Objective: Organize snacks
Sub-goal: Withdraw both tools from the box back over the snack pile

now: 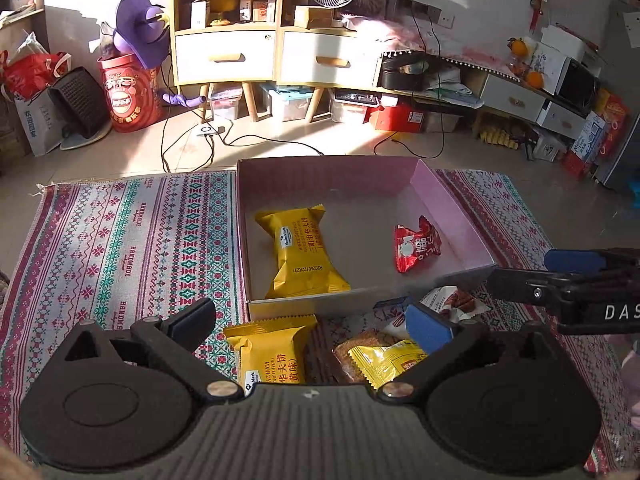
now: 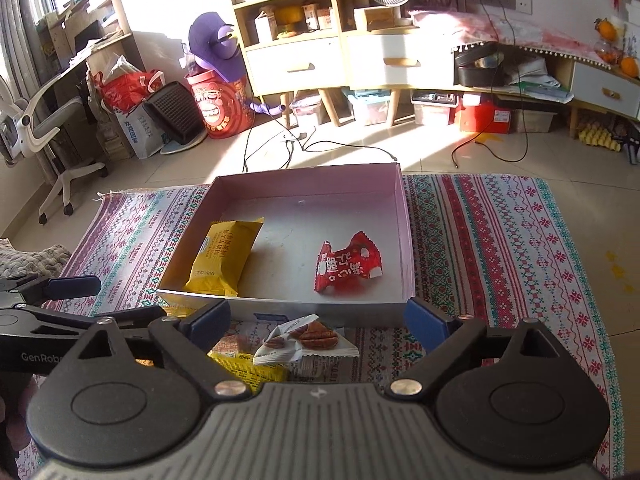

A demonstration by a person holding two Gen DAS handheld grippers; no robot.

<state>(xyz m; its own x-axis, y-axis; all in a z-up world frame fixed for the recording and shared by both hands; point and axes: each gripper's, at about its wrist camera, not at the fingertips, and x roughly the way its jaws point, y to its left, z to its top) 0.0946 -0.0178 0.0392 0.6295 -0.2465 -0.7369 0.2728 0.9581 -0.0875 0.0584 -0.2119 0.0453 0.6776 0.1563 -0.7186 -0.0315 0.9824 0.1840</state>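
A pink box stands on the patterned rug and holds a yellow biscuit pack and a red snack packet. In front of the box lie a second yellow biscuit pack, a yellow-wrapped cracker pack and a white pecan packet. My left gripper is open above the loose snacks. My right gripper is open over the pecan packet, and it also shows in the left wrist view.
The woven rug covers the floor under the box. Behind it lie cables on tiles, a wooden shelf unit, a red drum, storage bins and an office chair at the left.
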